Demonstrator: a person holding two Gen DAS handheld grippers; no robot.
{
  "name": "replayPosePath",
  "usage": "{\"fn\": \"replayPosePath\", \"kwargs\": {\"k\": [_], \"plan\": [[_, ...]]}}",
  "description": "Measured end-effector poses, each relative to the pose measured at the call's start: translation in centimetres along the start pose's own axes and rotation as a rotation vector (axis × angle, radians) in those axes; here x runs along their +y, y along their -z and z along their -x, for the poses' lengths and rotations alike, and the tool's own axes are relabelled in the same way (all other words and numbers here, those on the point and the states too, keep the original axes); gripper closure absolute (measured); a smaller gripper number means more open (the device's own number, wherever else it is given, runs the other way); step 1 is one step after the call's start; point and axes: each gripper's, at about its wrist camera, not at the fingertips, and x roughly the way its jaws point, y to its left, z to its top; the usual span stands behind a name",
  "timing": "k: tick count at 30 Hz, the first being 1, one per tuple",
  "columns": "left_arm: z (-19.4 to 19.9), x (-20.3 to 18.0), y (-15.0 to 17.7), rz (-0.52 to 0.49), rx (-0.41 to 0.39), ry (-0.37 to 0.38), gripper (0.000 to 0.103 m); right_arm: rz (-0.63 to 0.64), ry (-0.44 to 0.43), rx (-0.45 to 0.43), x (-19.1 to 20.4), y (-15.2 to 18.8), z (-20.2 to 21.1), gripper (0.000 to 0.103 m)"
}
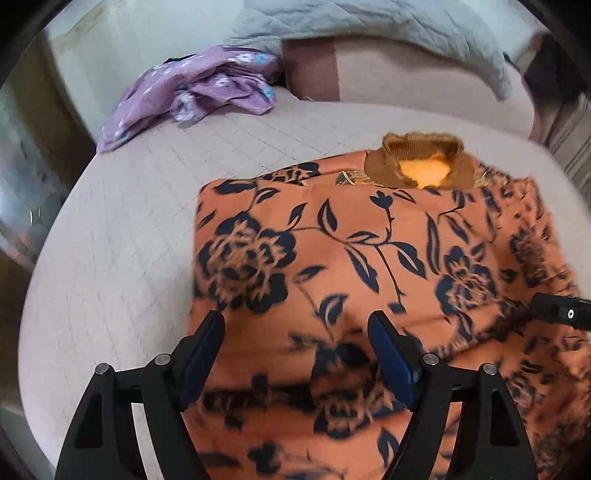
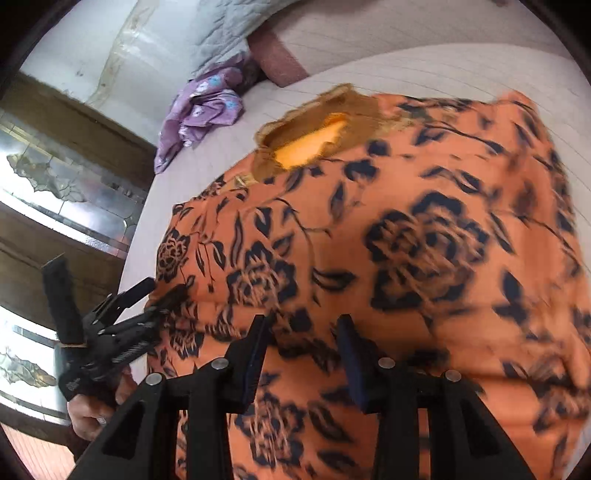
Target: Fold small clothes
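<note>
An orange top with dark blue flowers (image 1: 369, 258) lies spread on a pale quilted bed (image 1: 122, 229), its brown ribbed collar (image 1: 421, 166) at the far end. My left gripper (image 1: 295, 317) hovers open over the top's near left part, with nothing between its pads. At the right edge of that view a black finger (image 1: 554, 312) of the other gripper reaches over the cloth. In the right wrist view my right gripper (image 2: 303, 321) stands partly open above the top (image 2: 424, 240), gripping nothing. The left gripper (image 2: 162, 290), held by a hand (image 2: 88, 413), sits at the top's left edge.
A crumpled purple flowered garment (image 1: 192, 92) lies at the bed's far left. Behind it are a grey quilt (image 1: 369, 22) and a mauve bolster (image 1: 314, 70). A wooden cabinet with patterned glass (image 2: 66, 181) stands to the left of the bed.
</note>
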Motion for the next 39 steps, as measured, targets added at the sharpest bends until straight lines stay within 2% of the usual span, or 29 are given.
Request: {"fn": "replayPosePath", "kwargs": {"k": [2,3,4,5,8,11,15,16,19,21,22,23,24,26,27,28,30,32,33,35,39], "plan": [[1.5,1.0,1.1,0.035,-0.019,0.009,0.023,-0.023,-0.005,-0.027,-0.9,0.4,2.2,0.057],[2.1,1.5,1.5,0.048,-0.026,0.007,0.023,-0.04,0.006,-0.056,-1.6,0.9,3.9,0.053],[2.6,2.5,1.8,0.062,-0.035,0.007,0.023,-0.054,0.022,-0.085,-2.3,1.6,5.5,0.043],[3.3,3.1,2.6,0.075,-0.046,0.008,0.023,-0.067,0.035,-0.117,-2.9,2.2,7.0,0.04],[5.8,5.4,6.1,0.119,-0.075,0.019,0.021,-0.125,0.063,-0.191,-5.9,5.5,11.4,0.04],[6.6,7.7,9.7,0.183,-0.062,0.045,0.02,-0.232,0.101,-0.229,-9.9,9.8,14.8,0.039],[7.3,8.4,14.2,0.24,-0.015,0.085,0.02,-0.32,0.152,-0.229,-13.6,14.4,17.1,0.038],[7.5,8.5,15.2,0.258,-0.003,0.099,0.02,-0.295,0.136,-0.179,-14.3,15.5,17.5,0.038],[8.2,8.5,17.3,0.295,0.008,0.143,0.02,-0.284,0.144,-0.142,-15.0,18.5,17.8,0.038],[8.5,8.3,18.3,0.312,0.024,0.169,0.021,-0.28,0.114,-0.113,-15.0,20.1,17.7,0.038],[8.7,8.3,18.8,0.323,0.027,0.186,0.023,-0.277,0.099,-0.102,-14.8,20.7,17.5,0.038],[8.9,8.2,19.3,0.332,0.03,0.206,0.03,-0.272,0.082,-0.091,-14.5,21.4,17.2,0.038],[9.0,8.2,19.7,0.338,0.037,0.223,0.042,-0.26,0.07,-0.077,-14.0,22.0,16.9,0.038],[9.0,7.9,20.5,0.335,0.067,0.256,0.057,-0.229,0.092,-0.058,-13.1,22.9,16.1,0.038],[9.0,7.8,21.0,0.331,0.078,0.26,0.059,-0.204,0.119,-0.068,-12.5,23.3,15.9,0.038],[9.0,7.7,21.5,0.331,0.084,0.254,0.059,-0.175,0.149,-0.08,-11.9,23.5,15.7,0.04],[9.1,7.8,22.2,0.337,0.089,0.247,0.059,-0.107,0.195,-0.084,-10.7,23.9,15.3,0.094],[9.2,8.0,22.9,0.349,0.091,0.252,0.057,-0.031,0.245,-0.07,-9.4,24.2,14.6,0.097],[9.2,8.0,23.1,0.355,0.096,0.255,0.047,-0.016,0.263,-0.082,-8.8,24.4,14.4,0.097],[9.2,8.1,23.3,0.36,0.097,0.275,0.036,-0.022,0.249,-0.088,-8.6,24.5,14.2,0.097],[9.2,6.9,22.7,0.302,0.054,0.291,0.036,-0.116,0.188,-0.088,-10.2,24.0,14.6,0.094]]}}
